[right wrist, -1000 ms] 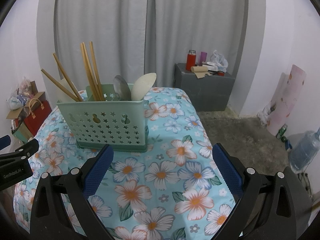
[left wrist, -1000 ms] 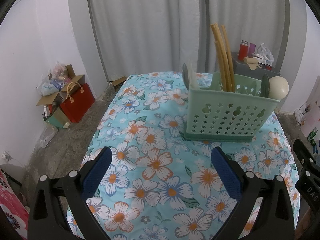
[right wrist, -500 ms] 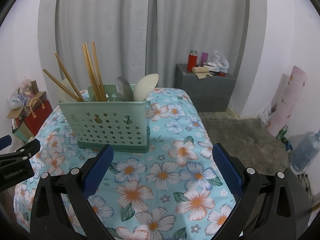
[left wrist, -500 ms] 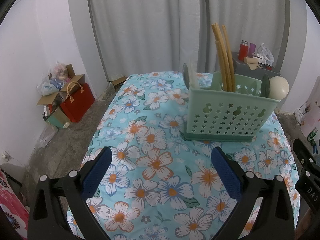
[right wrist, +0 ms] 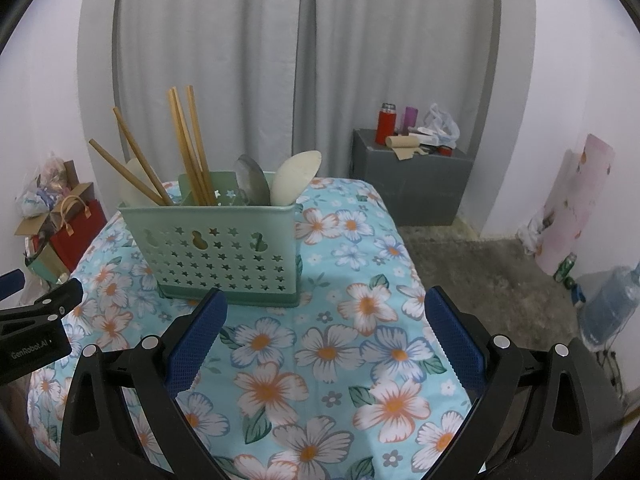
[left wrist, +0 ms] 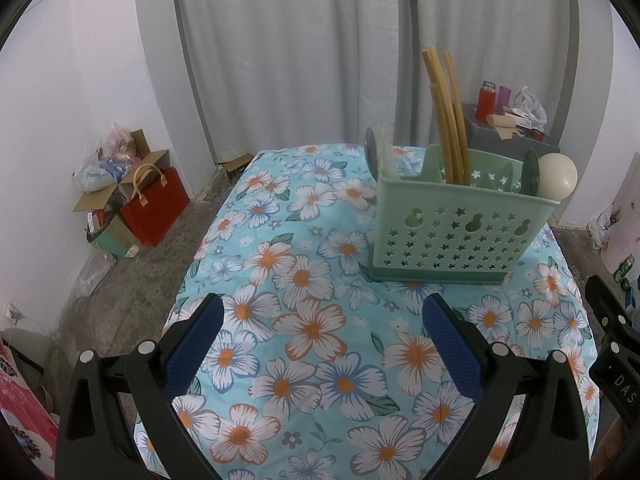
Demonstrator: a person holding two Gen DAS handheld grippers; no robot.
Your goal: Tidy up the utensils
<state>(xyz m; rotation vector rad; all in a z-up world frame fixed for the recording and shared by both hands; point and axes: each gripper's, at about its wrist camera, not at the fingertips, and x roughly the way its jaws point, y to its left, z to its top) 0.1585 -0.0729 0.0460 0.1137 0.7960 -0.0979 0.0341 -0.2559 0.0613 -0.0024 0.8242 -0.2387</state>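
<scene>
green caddy (right wrist: 224,252) w/ chopsticks (right wrist: 188,144), both grippers empty.

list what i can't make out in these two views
- Lower ends of the chopsticks and spoons: hidden by the caddy wall, both views.
- Compartment floors: hidden by the same wall.
- Items on the grey box: too small in both views.
- Other gripper: cut off by the edge, right and left views.

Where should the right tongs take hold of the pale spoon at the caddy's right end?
Probably grip the pale spoon across the narrow part just above the caddy rim, coming from above and the right. Its bowl leans out that way, clear of the grey spoon.
</scene>
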